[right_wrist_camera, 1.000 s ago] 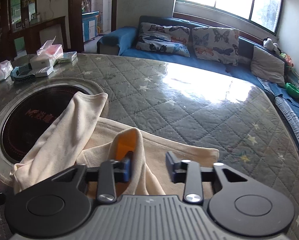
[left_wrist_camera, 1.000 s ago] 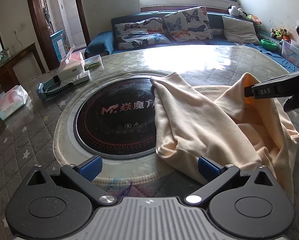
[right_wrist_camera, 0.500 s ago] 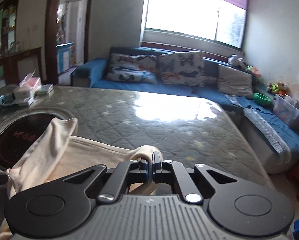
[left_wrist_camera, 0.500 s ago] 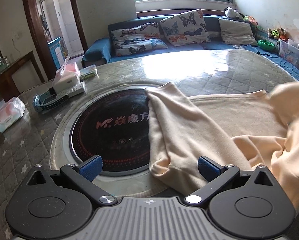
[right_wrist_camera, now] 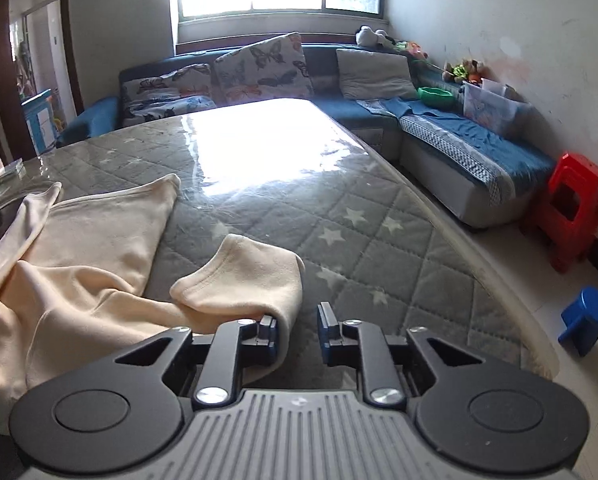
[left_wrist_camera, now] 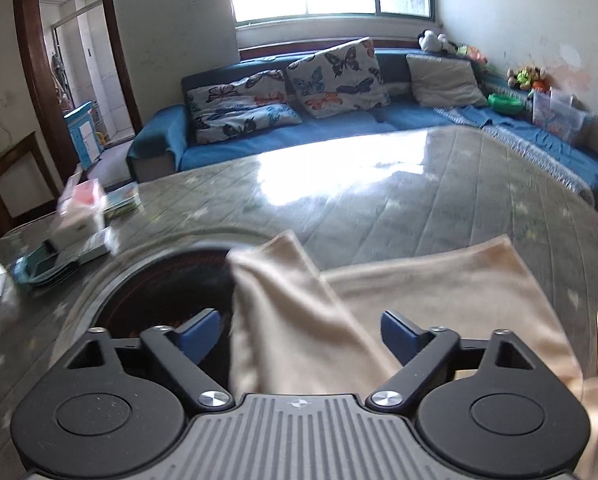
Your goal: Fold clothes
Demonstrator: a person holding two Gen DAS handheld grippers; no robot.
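Since a second ago, the cream garment's sleeve [right_wrist_camera: 255, 276] has been carried out past the body of the cream garment [left_wrist_camera: 439, 292] and laid flat. Angled downward, the right gripper [right_wrist_camera: 297, 330] is opening, its pads off the sleeve edge. The left gripper [left_wrist_camera: 299, 334] is closing, unpinched, around the garment's near fold. Bare quilted table [right_wrist_camera: 379, 240] is seen beyond the sleeve.

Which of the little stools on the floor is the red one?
The red stool is the taller one, standing farther back by the blue sofa. The other stool is blue, shorter, and sits nearer the camera beside the table's edge.
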